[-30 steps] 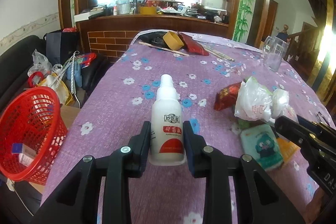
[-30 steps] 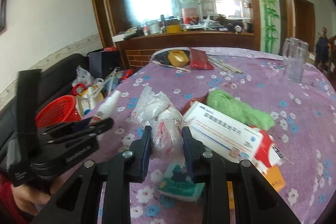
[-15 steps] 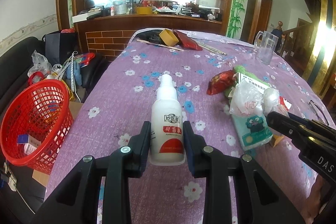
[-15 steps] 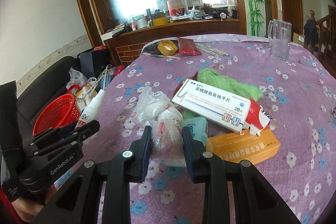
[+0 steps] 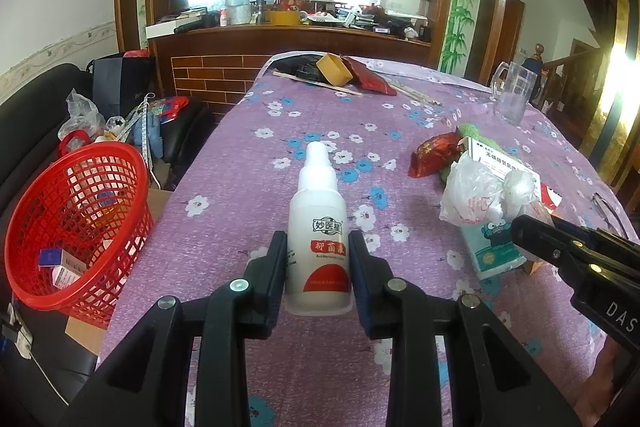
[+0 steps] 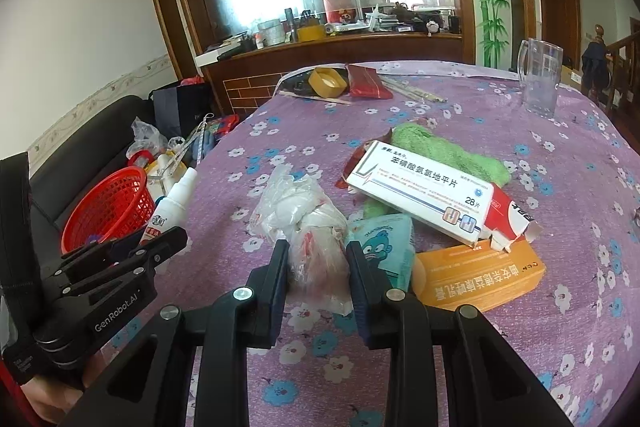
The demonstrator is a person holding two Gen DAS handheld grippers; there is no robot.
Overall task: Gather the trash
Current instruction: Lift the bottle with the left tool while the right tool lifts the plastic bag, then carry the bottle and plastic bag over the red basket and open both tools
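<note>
Purple flowered cloth covers the bench (image 5: 240,227), with a wood-framed mirror and a cluttered ledge behind its far edge.

Closed on the lower body of a white plastic spray bottle with a red label (image 5: 318,227), the left gripper (image 5: 318,275) holds it with the nozzle pointing away, near the bench's left edge. The right gripper (image 6: 316,279) is clamped on a crumpled clear plastic bag with white wadding inside (image 6: 304,223); whether the bag is lifted or resting on the cloth cannot be told.

Both loads look bound for the red plastic mesh basket (image 5: 76,223), which sits off the left edge on a cardboard box. To do this well, the left gripper should swing over the basket's rim and open only once the bottle is above the opening. The bag is soft, so it may snag on the neighbouring litter as it leaves the pile.

Just beside the bag lie a teal tissue pack with a cartoon face (image 6: 386,247), a white medicine carton with a torn red end (image 6: 424,199), a flat orange box (image 6: 476,279), a green fuzzy cloth (image 6: 448,155) and a red foil wrapper (image 5: 434,155).

The basket already holds a few small boxes near its bottom; most of its volume is free. An empty clear glass mug (image 6: 540,83) stands near the far right edge.
</note>
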